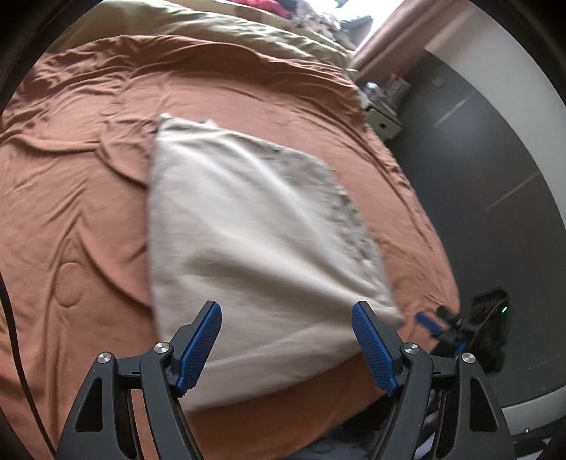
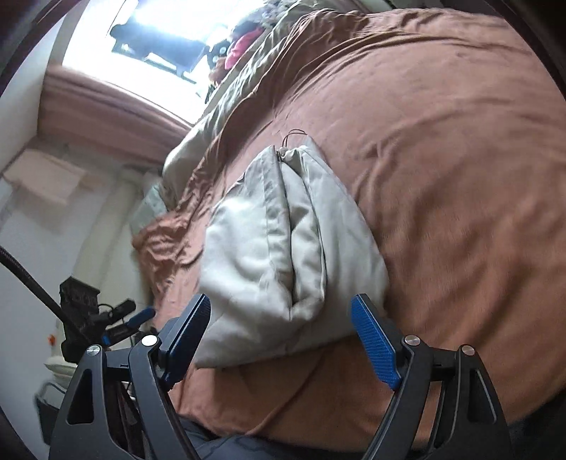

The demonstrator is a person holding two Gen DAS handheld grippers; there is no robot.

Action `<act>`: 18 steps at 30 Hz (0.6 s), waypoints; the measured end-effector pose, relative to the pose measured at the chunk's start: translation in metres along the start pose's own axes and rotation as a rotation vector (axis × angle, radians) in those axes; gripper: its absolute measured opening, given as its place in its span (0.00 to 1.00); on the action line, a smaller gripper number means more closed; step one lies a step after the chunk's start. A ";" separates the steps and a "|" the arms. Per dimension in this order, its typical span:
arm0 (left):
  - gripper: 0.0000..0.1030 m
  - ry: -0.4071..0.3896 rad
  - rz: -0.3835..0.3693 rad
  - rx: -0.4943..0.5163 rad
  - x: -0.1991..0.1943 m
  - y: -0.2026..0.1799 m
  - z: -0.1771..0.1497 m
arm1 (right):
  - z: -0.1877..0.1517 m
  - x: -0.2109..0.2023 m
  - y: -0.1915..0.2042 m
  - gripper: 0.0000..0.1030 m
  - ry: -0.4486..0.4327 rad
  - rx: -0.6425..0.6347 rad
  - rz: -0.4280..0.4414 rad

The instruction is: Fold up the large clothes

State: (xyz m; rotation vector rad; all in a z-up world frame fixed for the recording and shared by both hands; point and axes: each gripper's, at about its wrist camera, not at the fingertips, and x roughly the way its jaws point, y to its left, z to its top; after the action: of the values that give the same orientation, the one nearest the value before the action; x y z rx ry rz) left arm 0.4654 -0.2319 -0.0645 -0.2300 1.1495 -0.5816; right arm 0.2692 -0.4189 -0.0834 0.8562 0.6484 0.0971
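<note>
A pale beige garment [image 1: 247,240] lies folded into a compact rectangle on the rust-brown bedspread [image 1: 81,184]. My left gripper [image 1: 286,315] is open and empty, hovering just above the garment's near edge. In the right wrist view the same garment [image 2: 279,254] shows its stacked folded layers and a drawstring at its far end. My right gripper [image 2: 281,311] is open and empty, just short of the garment's near edge. The right gripper also shows at the bed's right edge in the left wrist view [image 1: 445,323].
An olive-tan blanket [image 1: 247,32] lies bunched at the far end of the bed, with a pile of clothes [image 1: 304,14] behind it. Dark floor [image 1: 477,184] runs along the right of the bed, with a small nightstand [image 1: 383,120]. A bright window [image 2: 141,39] and curtain [image 2: 106,113] are beyond.
</note>
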 end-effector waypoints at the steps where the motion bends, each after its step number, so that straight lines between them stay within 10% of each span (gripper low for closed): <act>1: 0.75 -0.003 0.013 -0.007 0.003 0.009 0.001 | 0.009 0.008 0.006 0.78 0.023 -0.020 -0.004; 18: 0.75 -0.039 0.048 -0.174 0.057 0.115 0.017 | 0.106 0.139 0.060 0.73 0.230 -0.158 -0.151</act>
State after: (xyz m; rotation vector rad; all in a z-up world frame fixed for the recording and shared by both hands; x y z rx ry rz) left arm 0.5334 -0.1692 -0.1554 -0.3604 1.1660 -0.4329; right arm 0.4520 -0.4042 -0.0572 0.6461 0.9070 0.1103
